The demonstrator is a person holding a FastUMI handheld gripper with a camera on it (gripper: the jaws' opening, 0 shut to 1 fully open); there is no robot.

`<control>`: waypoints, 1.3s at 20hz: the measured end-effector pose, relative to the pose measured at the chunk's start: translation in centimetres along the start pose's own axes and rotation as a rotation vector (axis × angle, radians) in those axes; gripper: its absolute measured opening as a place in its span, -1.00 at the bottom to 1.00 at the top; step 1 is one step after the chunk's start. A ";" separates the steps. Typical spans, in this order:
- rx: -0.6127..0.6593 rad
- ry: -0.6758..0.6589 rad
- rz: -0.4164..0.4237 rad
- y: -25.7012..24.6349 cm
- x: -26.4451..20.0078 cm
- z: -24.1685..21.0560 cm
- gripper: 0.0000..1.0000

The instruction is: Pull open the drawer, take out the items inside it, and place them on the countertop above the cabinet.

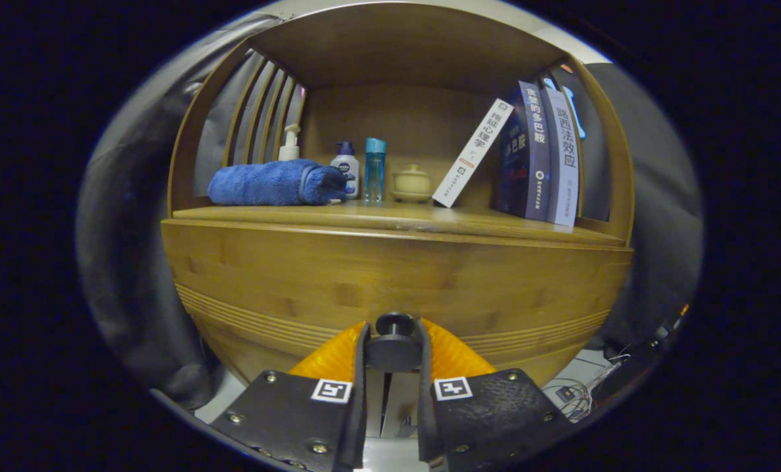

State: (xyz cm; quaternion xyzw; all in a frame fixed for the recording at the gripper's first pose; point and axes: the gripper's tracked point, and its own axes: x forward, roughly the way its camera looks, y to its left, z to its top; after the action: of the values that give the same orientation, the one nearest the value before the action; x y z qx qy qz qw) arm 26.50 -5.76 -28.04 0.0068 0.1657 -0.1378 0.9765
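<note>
My gripper (393, 341) is clamped on the dark knob (394, 345) of the closed drawer (390, 288), while on the countertop (390, 219) beyond stand books (540, 154) with Chinese spine titles, bottles (346, 169) and a blue towel (273, 183).

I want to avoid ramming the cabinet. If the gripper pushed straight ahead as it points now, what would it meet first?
The gripper already has its fingers closed on the round dark drawer knob, so it would likely press at once against the bamboo drawer front just behind the knob.
</note>
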 end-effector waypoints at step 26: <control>0.020 0.037 0.055 -0.1 -14.7 -3.8 -0.51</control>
State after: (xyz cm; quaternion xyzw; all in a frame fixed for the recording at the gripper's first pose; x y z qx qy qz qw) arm 11.91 -1.68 -26.88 0.0239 0.1819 -0.1123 0.9766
